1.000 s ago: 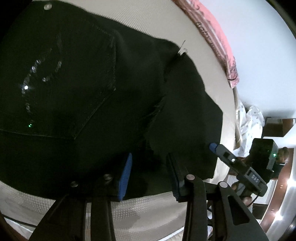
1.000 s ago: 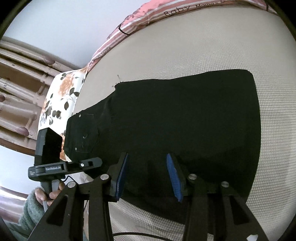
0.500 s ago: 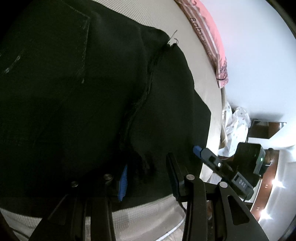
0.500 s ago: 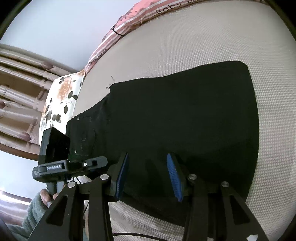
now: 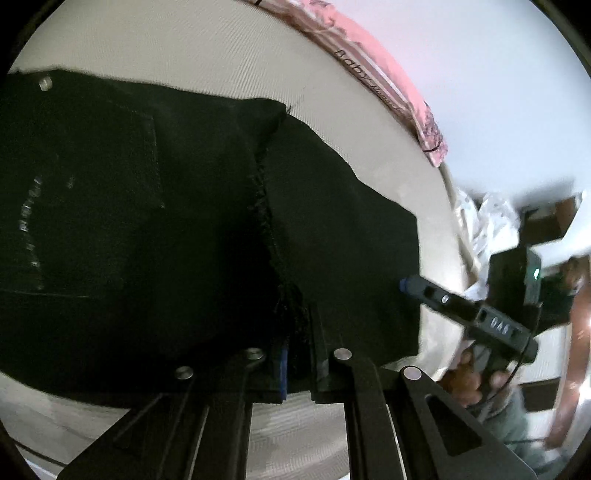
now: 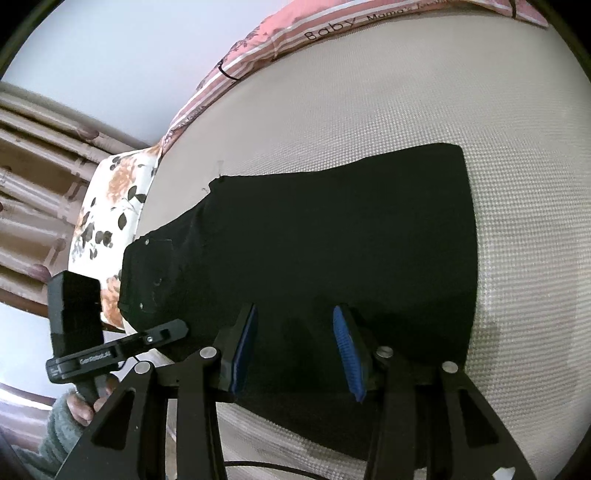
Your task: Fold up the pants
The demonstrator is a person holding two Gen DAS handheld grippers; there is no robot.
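Black pants (image 6: 332, 236) lie flat on a beige mattress (image 6: 406, 92), waist and back pocket to the left, folded legs to the right. In the left wrist view the pants (image 5: 147, 221) fill the frame, with the crotch seam running down to my left gripper (image 5: 299, 354). That gripper is shut on the near edge of the pants at the seam. My right gripper (image 6: 295, 347) is open, its blue pads over the near edge of the leg part. The left gripper shows in the right wrist view (image 6: 122, 347); the right gripper shows in the left wrist view (image 5: 461, 306).
A pink striped blanket (image 6: 295, 33) lies along the mattress's far edge by the white wall. A floral pillow (image 6: 107, 206) sits at the left end. Curtains (image 6: 33, 155) hang beyond it. White bedding (image 5: 484, 218) lies past the right end.
My left gripper has closed on the pants' near edge at the crotch seam; it was open before. The left view has shifted. The right gripper has stayed open in about the same place.
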